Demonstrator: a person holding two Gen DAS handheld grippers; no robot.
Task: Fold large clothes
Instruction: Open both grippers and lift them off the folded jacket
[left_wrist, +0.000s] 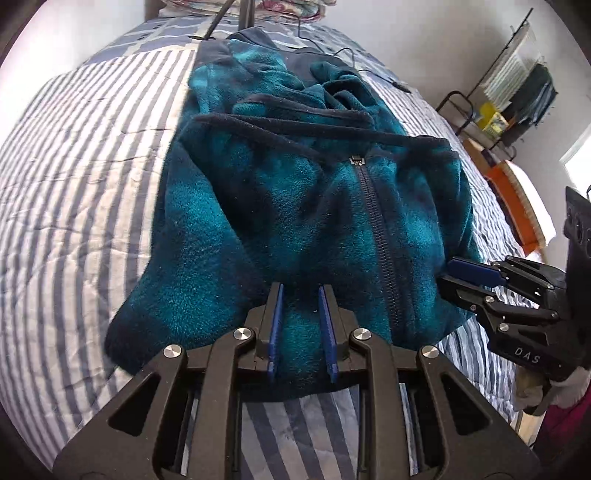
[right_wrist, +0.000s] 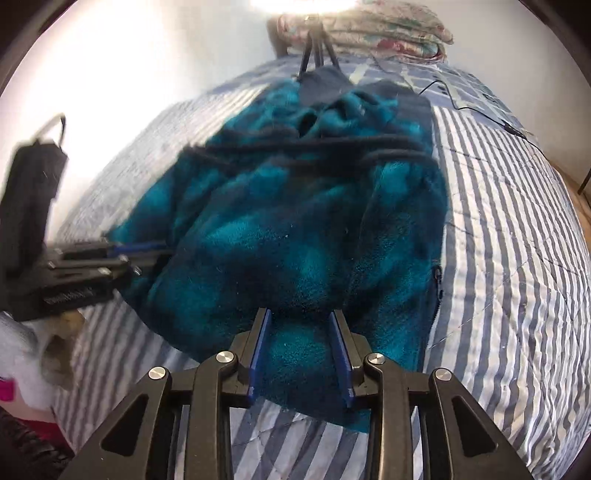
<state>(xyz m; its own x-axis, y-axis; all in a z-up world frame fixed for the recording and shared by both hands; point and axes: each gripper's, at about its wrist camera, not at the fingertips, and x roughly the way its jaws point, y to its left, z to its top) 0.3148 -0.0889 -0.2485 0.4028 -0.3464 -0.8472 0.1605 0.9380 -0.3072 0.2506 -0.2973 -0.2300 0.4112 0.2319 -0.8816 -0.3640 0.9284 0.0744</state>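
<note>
A teal and navy fleece jacket (left_wrist: 280, 206) (right_wrist: 295, 236) lies bunched on the striped bed (left_wrist: 74, 184) (right_wrist: 517, 258), its zipper (left_wrist: 380, 229) running toward me. My left gripper (left_wrist: 300, 290) has the near hem's thick fleece clamped between its blue pads, left of the zipper. My right gripper (right_wrist: 300, 314) grips the same near edge further right, fleece filling the gap between its pads. In the left wrist view the right gripper (left_wrist: 448, 271) shows at the jacket's right edge. In the right wrist view the left gripper (right_wrist: 147, 251) shows blurred at the left edge.
A small tripod (right_wrist: 314, 48) stands at the bed's far end before folded floral bedding (right_wrist: 369, 29). A black cable (right_wrist: 480, 107) trails over the bedspread. Beside the bed are a metal rack (left_wrist: 517, 92) and an orange box (left_wrist: 513, 199).
</note>
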